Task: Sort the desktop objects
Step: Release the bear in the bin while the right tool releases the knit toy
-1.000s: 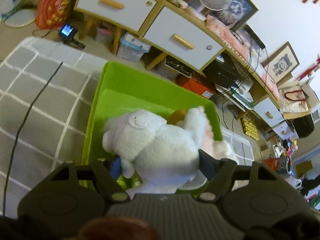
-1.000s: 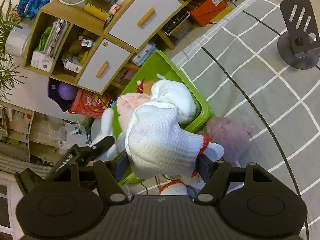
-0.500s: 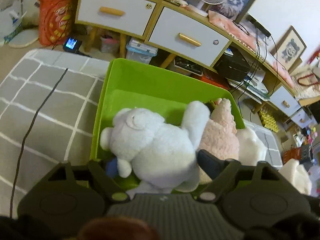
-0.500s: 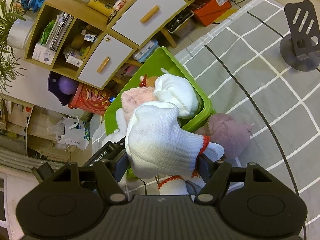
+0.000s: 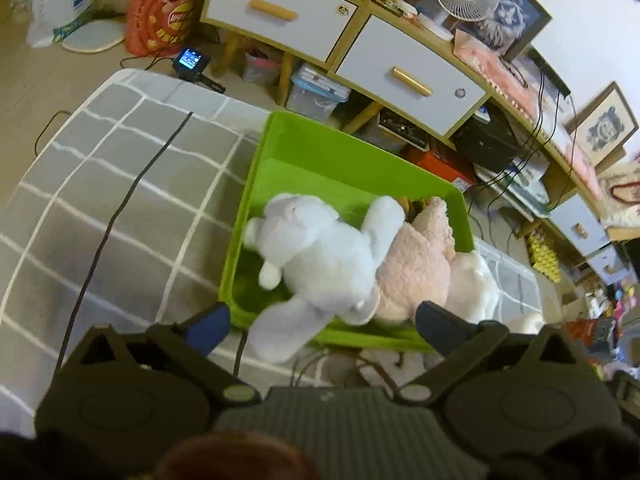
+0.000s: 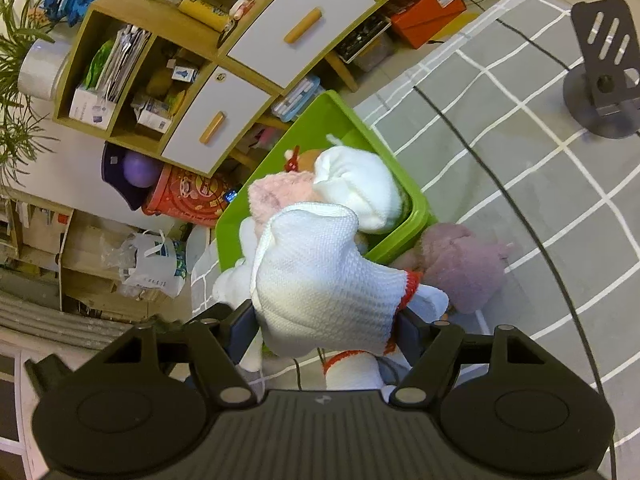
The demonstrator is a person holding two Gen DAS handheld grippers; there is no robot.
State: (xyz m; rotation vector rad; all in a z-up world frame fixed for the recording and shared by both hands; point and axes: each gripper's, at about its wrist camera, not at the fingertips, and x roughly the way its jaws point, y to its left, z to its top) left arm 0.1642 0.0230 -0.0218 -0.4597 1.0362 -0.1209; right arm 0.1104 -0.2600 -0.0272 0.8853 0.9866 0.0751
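Note:
A green bin stands on the grey checked cloth. A pale blue plush lies in it beside a pink plush, one leg hanging over the near rim. My left gripper hovers just short of that rim, jaws opening wide, pads off the plush. In the right wrist view my right gripper is shut on a white knitted toy with red trim, held above the bin. A mauve plush lies on the cloth next to the bin.
A black cable runs across the cloth left of the bin. A grey metal stand sits at the far right of the cloth. White-drawered wooden shelving and floor clutter lie beyond the table's far edge.
My left gripper let go of the pale blue plush, which now lies in the bin, and pulled back and up with its jaws spreading. The right gripper stayed put, still holding the knitted toy.

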